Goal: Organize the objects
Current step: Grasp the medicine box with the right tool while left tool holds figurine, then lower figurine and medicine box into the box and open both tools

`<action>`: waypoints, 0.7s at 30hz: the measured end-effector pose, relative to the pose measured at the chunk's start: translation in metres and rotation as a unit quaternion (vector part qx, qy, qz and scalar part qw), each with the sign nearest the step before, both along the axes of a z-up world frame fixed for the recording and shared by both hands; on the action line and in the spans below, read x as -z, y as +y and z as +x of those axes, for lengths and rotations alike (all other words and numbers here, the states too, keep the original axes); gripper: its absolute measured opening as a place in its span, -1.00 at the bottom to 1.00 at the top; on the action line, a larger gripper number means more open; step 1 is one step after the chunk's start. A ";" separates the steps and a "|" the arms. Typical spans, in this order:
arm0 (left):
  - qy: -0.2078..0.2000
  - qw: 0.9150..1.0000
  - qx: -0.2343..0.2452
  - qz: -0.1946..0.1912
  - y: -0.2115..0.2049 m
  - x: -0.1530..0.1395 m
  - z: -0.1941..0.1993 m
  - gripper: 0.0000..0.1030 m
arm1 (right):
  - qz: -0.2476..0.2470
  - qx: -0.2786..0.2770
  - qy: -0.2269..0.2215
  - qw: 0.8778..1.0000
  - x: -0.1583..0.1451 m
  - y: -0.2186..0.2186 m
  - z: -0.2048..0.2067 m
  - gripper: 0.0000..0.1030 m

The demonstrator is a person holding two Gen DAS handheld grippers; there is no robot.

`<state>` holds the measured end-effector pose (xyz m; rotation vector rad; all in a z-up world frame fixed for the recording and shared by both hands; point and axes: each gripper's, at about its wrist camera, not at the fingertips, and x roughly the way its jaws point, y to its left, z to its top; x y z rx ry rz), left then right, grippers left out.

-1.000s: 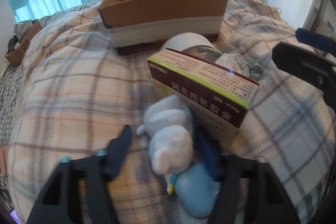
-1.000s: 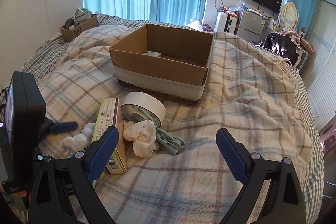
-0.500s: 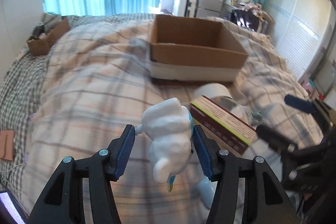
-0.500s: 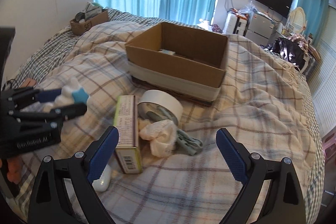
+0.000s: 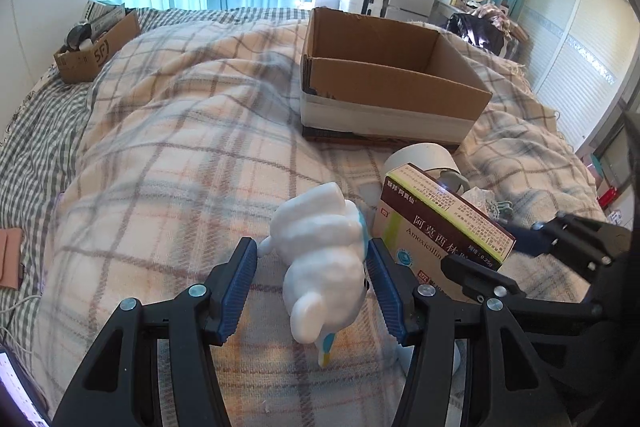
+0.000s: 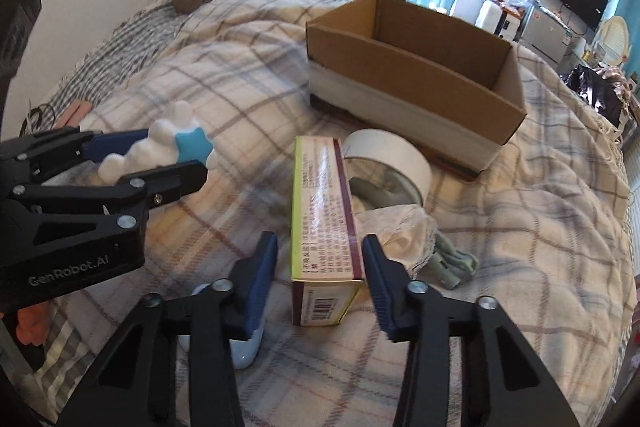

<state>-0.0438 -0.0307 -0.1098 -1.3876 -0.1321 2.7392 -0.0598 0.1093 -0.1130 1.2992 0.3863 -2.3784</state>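
The white toy [image 5: 320, 259] with its blue trim was clamped between the blue pads [image 5: 236, 291] of the left gripper [image 5: 312, 287], held clear above the plaid blanket [image 5: 168, 163]; from the right wrist view the toy [image 6: 160, 151] showed a blue star-shaped part and hung well to the left of the other things. Just to its right lay the medicine box [image 5: 444, 227], standing on a long edge. The right gripper [image 6: 320, 287] straddled the near end of that box [image 6: 324, 227], jaws partly open, with a gap on each side and neither pad touching it. Behind the box lay a tape roll [image 6: 388, 163] on its side, with a crumpled white cloth [image 6: 404, 235] and a grey-green clip [image 6: 452, 259] just beside it. A pale blue object [image 6: 244, 347] lay on the blanket under the right gripper's left finger. Farther back sat the open cardboard box [image 6: 416, 75], its lower wall wrapped in white; its inside could not be seen well. A smaller carton [image 5: 96, 47] stood at the far left of the bed.
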 end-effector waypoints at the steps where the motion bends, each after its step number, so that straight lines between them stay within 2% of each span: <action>1: 0.000 1.000 0.000 0.000 0.000 0.000 0.000 0.12 | 0.001 0.000 -0.002 1.000 0.001 0.000 0.000 -0.41; 7: 0.001 1.000 0.002 0.003 0.001 -0.002 0.002 0.12 | -0.026 0.003 0.019 0.999 -0.014 0.007 0.007 -0.44; 13: 0.008 1.000 0.008 0.007 0.007 -0.013 0.005 0.12 | -0.034 0.000 0.053 0.998 -0.037 0.009 0.013 -0.45; 21: 0.038 0.999 0.020 0.004 0.018 -0.044 -0.003 0.12 | -0.036 0.005 0.111 0.993 -0.081 0.018 0.013 -0.45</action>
